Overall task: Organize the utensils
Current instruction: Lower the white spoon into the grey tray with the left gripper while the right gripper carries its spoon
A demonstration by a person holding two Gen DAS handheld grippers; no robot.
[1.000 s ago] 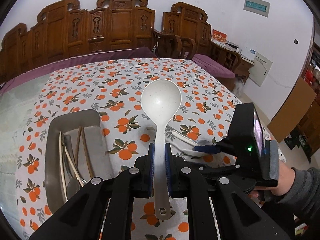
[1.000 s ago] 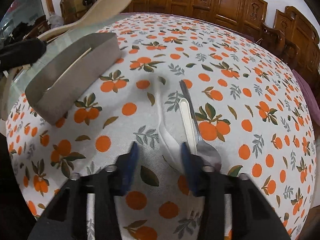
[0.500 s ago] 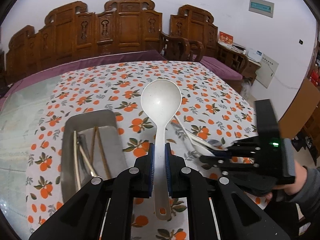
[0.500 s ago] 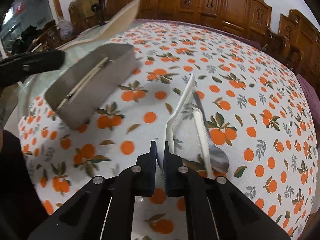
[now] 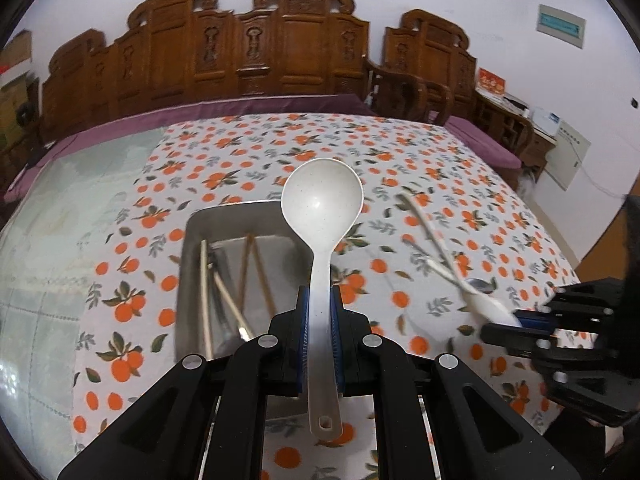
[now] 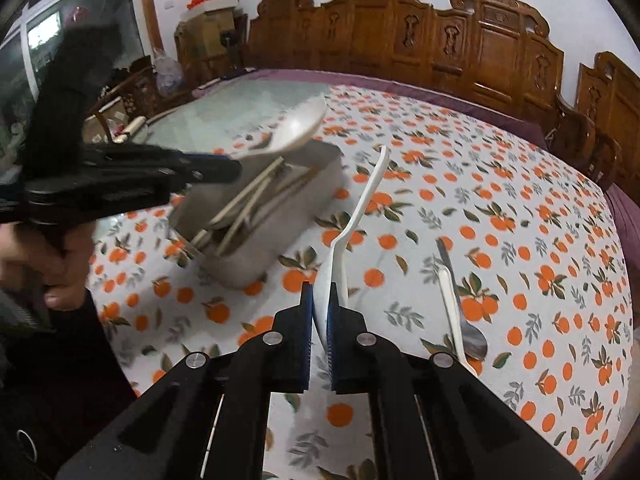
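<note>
My left gripper point(image 5: 320, 312) is shut on the handle of a large white ladle point(image 5: 322, 200), held above the near end of a metal tray point(image 5: 192, 248) that holds chopsticks point(image 5: 256, 268) and other utensils. My right gripper point(image 6: 320, 312) is shut on the bowl end of a white spoon point(image 6: 360, 208), lifted off the cloth with its handle pointing away. In the left wrist view the right gripper point(image 5: 516, 322) is at the right with that spoon point(image 5: 440, 244). In the right wrist view the left gripper point(image 6: 224, 168) holds the ladle point(image 6: 296, 128) over the tray point(image 6: 280, 236).
A metal spoon point(image 6: 468, 328) and a white utensil point(image 6: 450, 300) lie on the orange-print tablecloth point(image 6: 520, 200) to the right of my right gripper. Carved wooden chairs point(image 5: 260, 52) line the far edge of the table. Bare glass tabletop point(image 5: 52, 220) lies to the left.
My right gripper closed on the white spoon and lifted it off the cloth. My left gripper carried the ladle left, over the tray.
</note>
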